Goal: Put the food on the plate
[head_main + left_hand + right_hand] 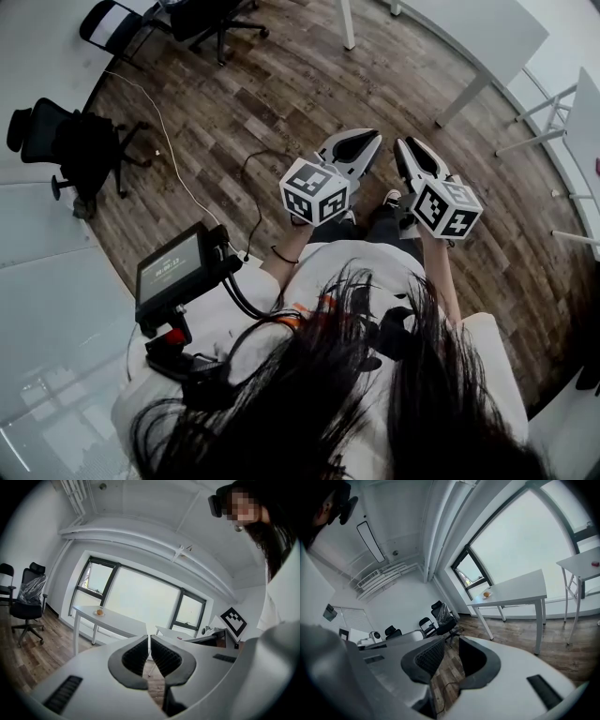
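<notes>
Left gripper view, left gripper [149, 637] closed, empty, probable food [99, 612] on far table [121, 622], well apart.

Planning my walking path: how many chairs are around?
3: left chair, folding chair top left, top chair beside it. More may be hidden behind the person.
</notes>
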Available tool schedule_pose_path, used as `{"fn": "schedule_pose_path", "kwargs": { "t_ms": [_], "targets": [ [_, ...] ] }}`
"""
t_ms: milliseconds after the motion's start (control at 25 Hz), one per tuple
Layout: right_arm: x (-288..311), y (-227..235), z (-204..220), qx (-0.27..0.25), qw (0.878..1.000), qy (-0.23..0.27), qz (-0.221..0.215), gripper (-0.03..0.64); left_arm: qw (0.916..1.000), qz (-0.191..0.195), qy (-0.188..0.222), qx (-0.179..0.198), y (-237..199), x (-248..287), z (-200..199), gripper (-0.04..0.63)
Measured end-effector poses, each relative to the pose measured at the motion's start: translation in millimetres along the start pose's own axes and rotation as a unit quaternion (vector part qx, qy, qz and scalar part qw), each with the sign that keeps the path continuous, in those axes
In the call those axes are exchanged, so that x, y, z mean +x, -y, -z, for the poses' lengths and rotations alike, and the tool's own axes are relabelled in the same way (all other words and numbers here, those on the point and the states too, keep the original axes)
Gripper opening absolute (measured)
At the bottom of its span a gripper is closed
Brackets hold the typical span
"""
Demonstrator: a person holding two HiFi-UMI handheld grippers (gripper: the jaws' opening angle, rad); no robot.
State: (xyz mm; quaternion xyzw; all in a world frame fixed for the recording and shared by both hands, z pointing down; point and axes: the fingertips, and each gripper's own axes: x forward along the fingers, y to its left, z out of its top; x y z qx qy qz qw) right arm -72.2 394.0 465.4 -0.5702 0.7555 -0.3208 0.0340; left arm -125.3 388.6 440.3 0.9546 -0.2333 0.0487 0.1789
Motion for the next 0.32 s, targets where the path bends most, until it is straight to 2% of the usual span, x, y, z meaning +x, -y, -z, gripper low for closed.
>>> {"fn": "schedule_pose_path", "kwargs": {
  "t_ms": [320],
  "targets": [
    [-2.7, -3.7, 11.6, -0.002, 1.000, 0.001, -0.002, 0.104, 1.0000, 0.003, -0.003, 0.005, 2.2, -5.1, 9.3, 0.006]
  ]
}}
